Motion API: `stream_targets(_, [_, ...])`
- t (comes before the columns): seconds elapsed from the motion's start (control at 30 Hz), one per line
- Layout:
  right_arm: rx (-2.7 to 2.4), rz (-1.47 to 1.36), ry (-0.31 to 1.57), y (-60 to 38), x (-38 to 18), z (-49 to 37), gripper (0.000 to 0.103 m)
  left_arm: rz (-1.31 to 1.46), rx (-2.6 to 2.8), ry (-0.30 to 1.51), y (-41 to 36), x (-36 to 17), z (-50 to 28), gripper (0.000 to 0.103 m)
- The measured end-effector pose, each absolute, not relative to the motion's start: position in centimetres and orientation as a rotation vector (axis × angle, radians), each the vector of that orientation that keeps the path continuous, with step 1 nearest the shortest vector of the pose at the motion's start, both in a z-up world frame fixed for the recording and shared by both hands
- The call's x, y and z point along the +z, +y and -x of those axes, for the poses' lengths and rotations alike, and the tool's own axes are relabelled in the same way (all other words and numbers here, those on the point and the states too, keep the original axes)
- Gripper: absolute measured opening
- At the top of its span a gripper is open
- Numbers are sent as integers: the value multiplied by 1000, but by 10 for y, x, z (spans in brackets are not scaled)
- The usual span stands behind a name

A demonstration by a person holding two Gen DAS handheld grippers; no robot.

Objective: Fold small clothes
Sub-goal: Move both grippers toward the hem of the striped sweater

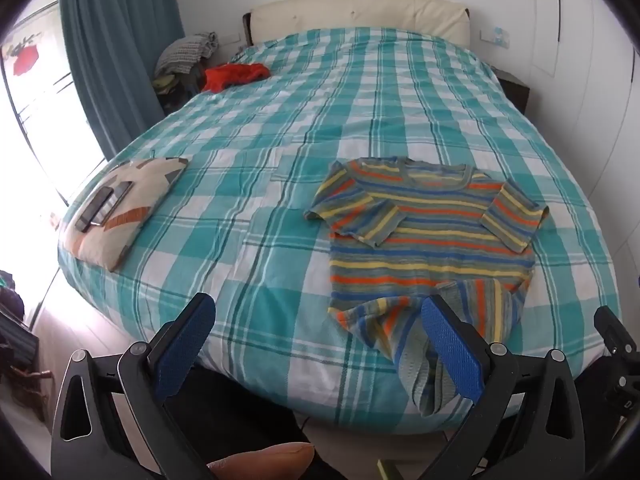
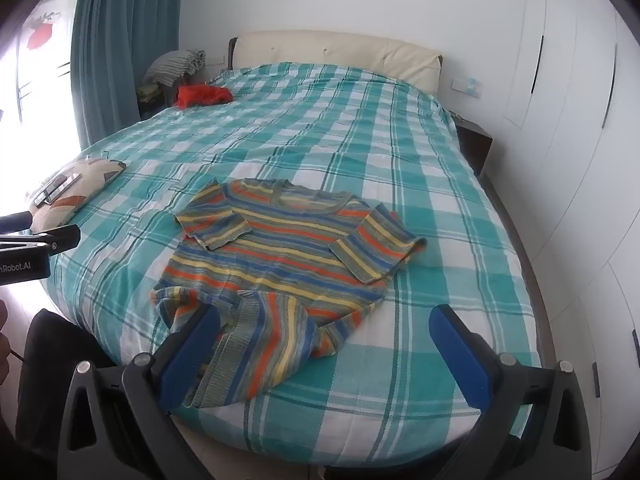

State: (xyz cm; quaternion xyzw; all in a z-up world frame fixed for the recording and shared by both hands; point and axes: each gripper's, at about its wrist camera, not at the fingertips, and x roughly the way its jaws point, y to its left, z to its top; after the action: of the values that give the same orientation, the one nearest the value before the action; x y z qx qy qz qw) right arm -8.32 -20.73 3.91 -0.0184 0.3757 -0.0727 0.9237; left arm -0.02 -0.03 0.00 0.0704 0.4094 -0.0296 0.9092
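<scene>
Two sets of tongs hang above the near edge of a bed (image 1: 280, 128) covered in a teal and white checked sheet. The left tongs (image 1: 316, 344) stand wide with nothing between the blue pads, and the right tongs (image 2: 324, 348) stand just as wide, also gripping nothing. A striped sweater (image 1: 424, 224) in orange, yellow, blue and grey lies face up near the foot of the bed, both short sleeves folded inward over the chest. Its lower hem is rumpled and spills over the mattress edge, just beside the right pad of the left tongs. Well apart on the left lies a patterned cushion (image 1: 132, 208) carrying two phones (image 1: 102, 208). A red garment (image 1: 234, 76) sits far off near the cream headboard (image 1: 360, 12).
</scene>
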Motion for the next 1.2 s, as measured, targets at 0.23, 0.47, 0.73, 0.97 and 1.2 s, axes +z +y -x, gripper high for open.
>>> stream_targets(0.23, [-145, 40, 786, -204, 37, 82, 103, -143, -60, 857, 2, 0, -2, 103])
stream_targets(0.47, [-182, 67, 817, -202, 28, 80, 103, -198, -42, 841, 1, -12, 4, 103])
stream_targets(0.73, [-214, 86, 842, -207, 26, 74, 103, -305, -5, 868, -14, -24, 0, 103])
stream_targets(0.97, [-243, 96, 860, -213, 19, 74, 103, -303, -27, 903, -21, -34, 1, 103])
stream_targets(1.2, [-257, 101, 876, -214, 13, 71, 103, -263, -15, 963, -13, -43, -7, 103])
